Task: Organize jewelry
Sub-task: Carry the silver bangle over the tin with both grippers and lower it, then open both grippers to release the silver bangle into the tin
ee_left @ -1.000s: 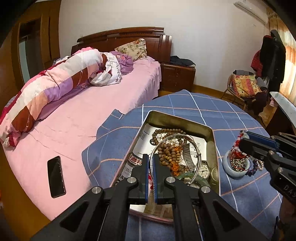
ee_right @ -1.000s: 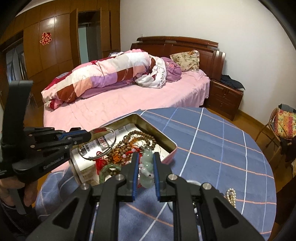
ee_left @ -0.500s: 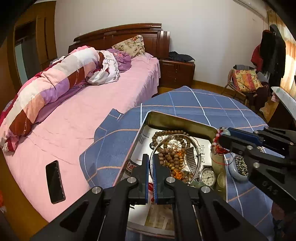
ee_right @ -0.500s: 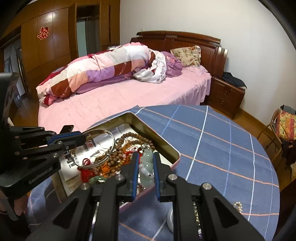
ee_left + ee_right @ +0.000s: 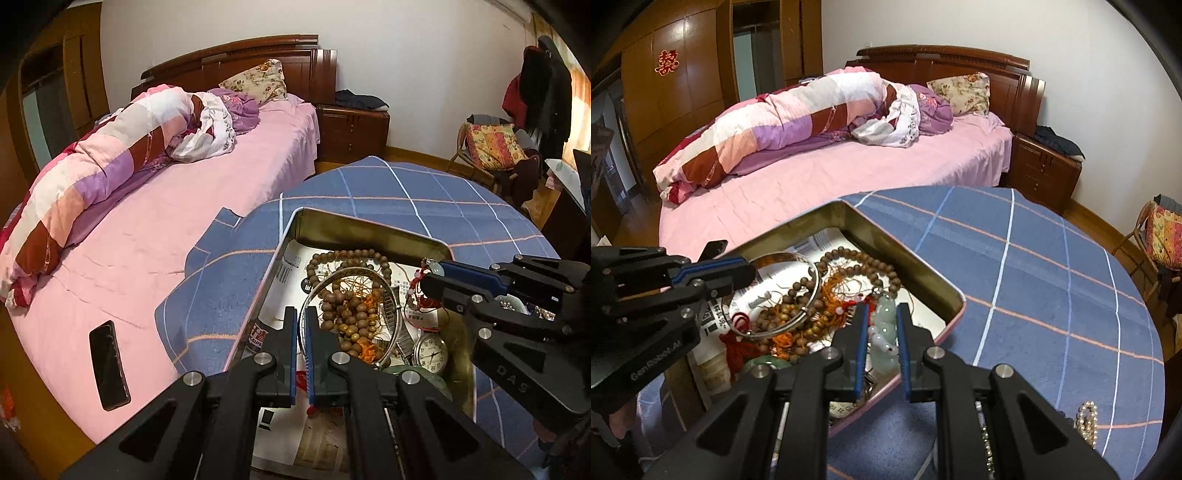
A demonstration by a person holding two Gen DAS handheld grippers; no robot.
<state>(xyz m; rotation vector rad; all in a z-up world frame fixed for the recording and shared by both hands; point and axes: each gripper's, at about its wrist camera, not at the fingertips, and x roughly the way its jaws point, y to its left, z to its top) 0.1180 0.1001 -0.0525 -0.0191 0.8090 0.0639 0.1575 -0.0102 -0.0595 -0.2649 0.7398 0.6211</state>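
A metal tin [image 5: 369, 225] on the blue checked table holds brown wooden beads [image 5: 347, 314], a pocket watch [image 5: 430, 354] and red cord. My left gripper [image 5: 301, 317] is shut on the rim of a silver bangle [image 5: 391, 288] and holds it over the tin; it also shows at the left of the right wrist view [image 5: 746, 273]. My right gripper [image 5: 881, 314] is shut on a pale green jade pendant [image 5: 884, 325] with red cord and beads, above the tin's near right side [image 5: 945, 291]. It shows in the left wrist view [image 5: 430, 271].
A pink bed [image 5: 184, 206] with a rolled quilt lies left of the table, with a black phone [image 5: 109, 365] near its edge. A string of pale beads [image 5: 1086, 421] lies on the cloth at right. A chair with clothes [image 5: 495, 147] stands at the back right.
My right gripper has carried the jade pendant leftwards from beside the small bowl to over the tin. My left gripper keeps hold of the bangle and has lowered slightly toward the beads.
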